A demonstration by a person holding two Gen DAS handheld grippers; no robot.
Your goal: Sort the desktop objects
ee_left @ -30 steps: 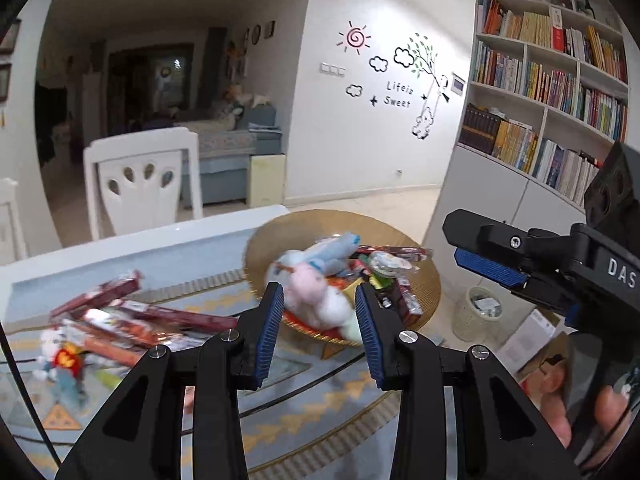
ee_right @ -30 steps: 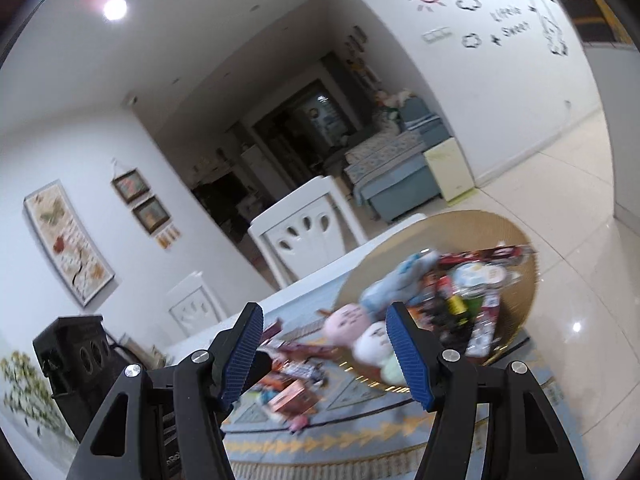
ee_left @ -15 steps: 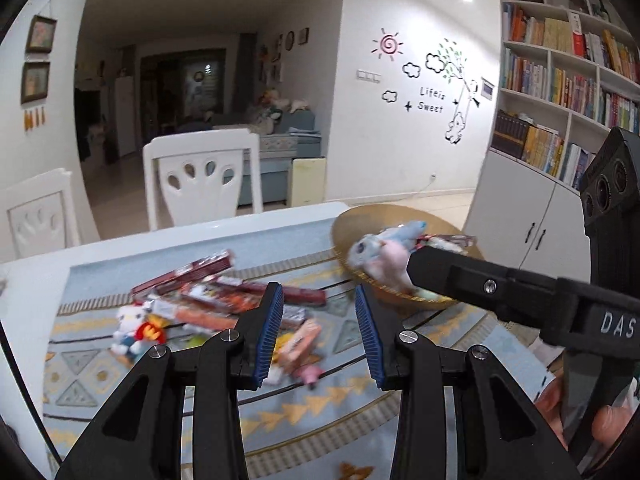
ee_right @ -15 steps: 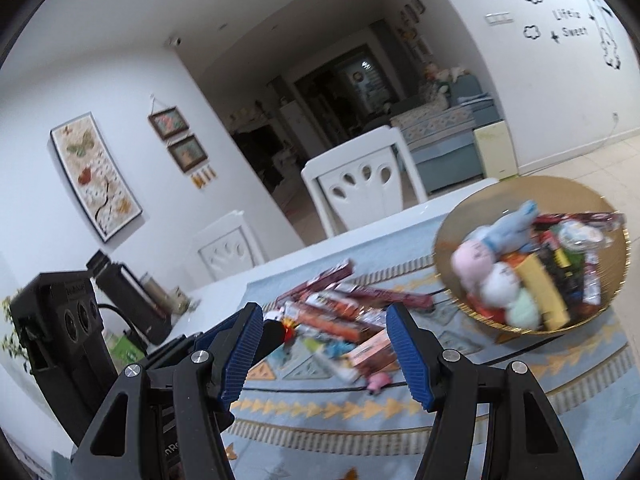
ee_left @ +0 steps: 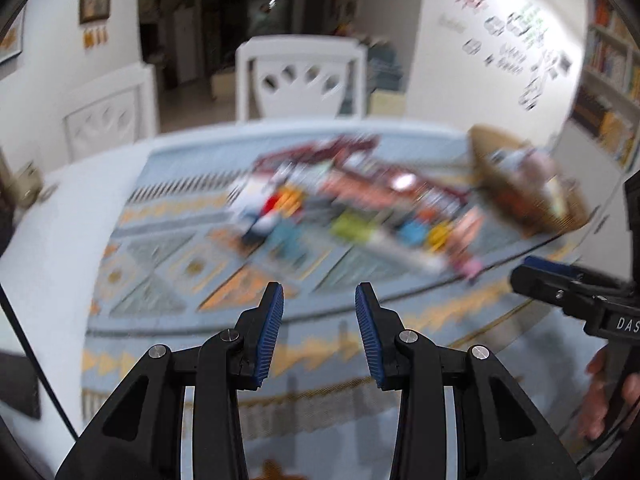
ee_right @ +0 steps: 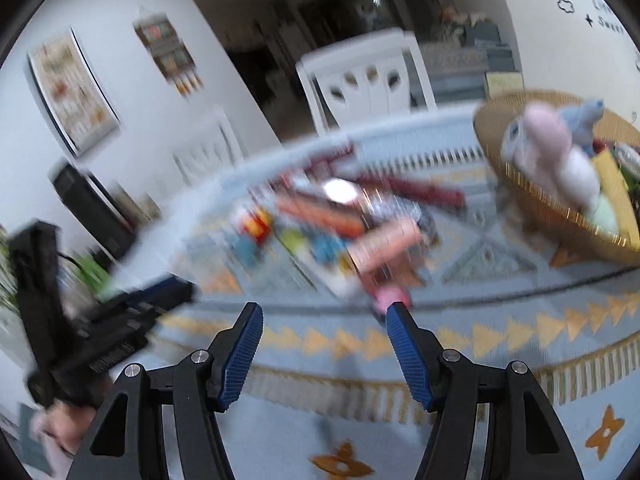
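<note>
A blurred pile of snack packets and small toys (ee_left: 360, 208) lies on a blue patterned table mat (ee_left: 224, 280); it also shows in the right wrist view (ee_right: 332, 224). A wicker basket (ee_right: 532, 204) with plush toys (ee_right: 552, 152) and packets stands at the right; in the left wrist view the basket (ee_left: 516, 200) is at the far right. My left gripper (ee_left: 319, 328) is open and empty above the mat's near edge. My right gripper (ee_right: 325, 344) is open and empty, short of a pink item (ee_right: 390, 296).
White chairs (ee_left: 300, 76) stand behind the table. A bookshelf (ee_left: 608, 80) is at the right. A black bottle (ee_right: 92, 208) stands at the table's left end. The right gripper also shows at the right of the left wrist view (ee_left: 568, 288).
Both grippers have swung left from the basket and dropped lower, toward the loose pile on the mat. Both stay open and empty. The views are now motion-blurred.
</note>
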